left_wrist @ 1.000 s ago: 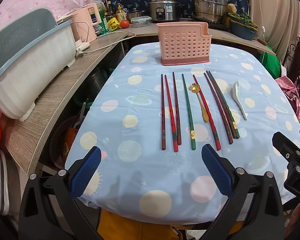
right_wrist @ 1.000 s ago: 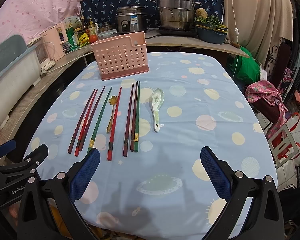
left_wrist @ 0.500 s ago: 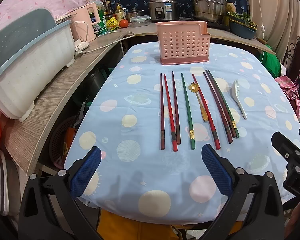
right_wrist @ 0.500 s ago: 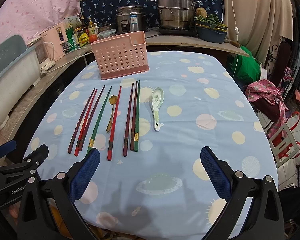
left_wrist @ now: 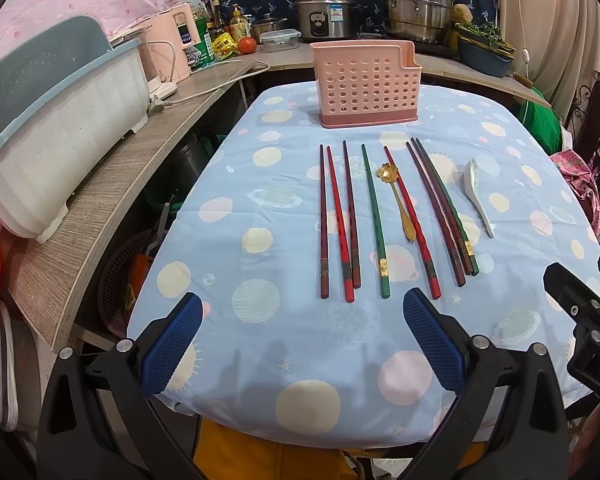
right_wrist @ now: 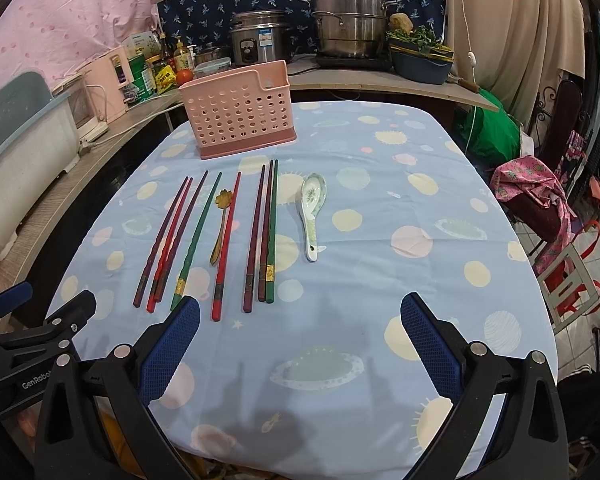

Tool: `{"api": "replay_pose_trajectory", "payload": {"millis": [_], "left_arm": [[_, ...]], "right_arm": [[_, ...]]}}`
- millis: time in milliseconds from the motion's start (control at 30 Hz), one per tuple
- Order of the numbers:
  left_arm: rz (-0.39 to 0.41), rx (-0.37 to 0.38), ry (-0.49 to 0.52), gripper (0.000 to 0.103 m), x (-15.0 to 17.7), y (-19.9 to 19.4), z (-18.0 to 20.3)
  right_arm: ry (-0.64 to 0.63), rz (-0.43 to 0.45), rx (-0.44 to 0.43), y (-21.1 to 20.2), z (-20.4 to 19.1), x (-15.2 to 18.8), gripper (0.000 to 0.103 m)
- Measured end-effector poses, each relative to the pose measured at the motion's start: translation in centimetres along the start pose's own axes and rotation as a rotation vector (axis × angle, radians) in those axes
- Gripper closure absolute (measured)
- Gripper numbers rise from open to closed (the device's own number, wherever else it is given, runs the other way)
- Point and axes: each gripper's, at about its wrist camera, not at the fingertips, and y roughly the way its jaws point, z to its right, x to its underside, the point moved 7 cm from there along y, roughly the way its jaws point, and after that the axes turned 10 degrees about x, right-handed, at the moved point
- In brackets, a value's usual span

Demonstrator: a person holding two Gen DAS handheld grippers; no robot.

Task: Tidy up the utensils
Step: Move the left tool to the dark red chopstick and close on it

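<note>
Blue-padded and spread wide with nothing between its fingers, the left gripper (left_wrist: pixel 300 340) hovers over the near edge of the table (left_wrist: pixel 260 360) in the left wrist view. The chopsticks (left_wrist: pixel 376 216) lie straight ahead of it in a row, long axes running away toward the pink basket (left_wrist: pixel 366 82), thick ends nearest the pads. Among them lies a gold spoon (left_wrist: pixel 400 204); the white ceramic spoon (left_wrist: pixel 478 194) lies off to the right.

From the right wrist view, the right gripper (right_wrist: pixel 300 340) is likewise wide apart and empty. The chopsticks (right_wrist: pixel 220 236) sit ahead and to its left, the ceramic spoon (right_wrist: pixel 312 216) almost dead ahead — the nearer pick for this hand, I judge. The basket (right_wrist: pixel 238 110) stands upright beyond the row, apart from it, so any utensil must travel forward along its own axis.
</note>
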Motion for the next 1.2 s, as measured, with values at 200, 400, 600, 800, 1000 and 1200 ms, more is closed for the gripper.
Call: {"api": "replay_pose_trajectory", "payload": {"millis": [200,400,600,800,1000,1200], "left_arm": [[-0.007,0.0,-0.025,0.007,-0.1,0.5,-0.4],[-0.032,-0.007,-0.062,0.007,-0.3,2.1,-2.1],[-0.071,-0.025,-0.077,0.008,-0.1,5.3,-3.5],[-0.118,0.005,-0.092,0.019,0.0,8.1,-3.9],[-0.15,0.02,-0.077,0.027,-0.2,10.1,-3.4],[-0.175,0.035,-0.081,0.036,0.1,11.1,-3.5]], "right_arm": [[0.007,-0.008,-0.001,0.3,0.3,0.1,0.007],[0.006,-0.018,0.001,0.8,0.3,0.3,0.007],[0.016,-0.043,0.011,2.0,0.6,0.2,0.007],[0.011,-0.065,0.015,3.3,0.3,0.0,0.007],[0.008,-0.08,0.012,4.3,-0.1,-0.4,0.007],[0.002,-0.086,0.015,5.0,-0.3,-0.7,0.007]]}}
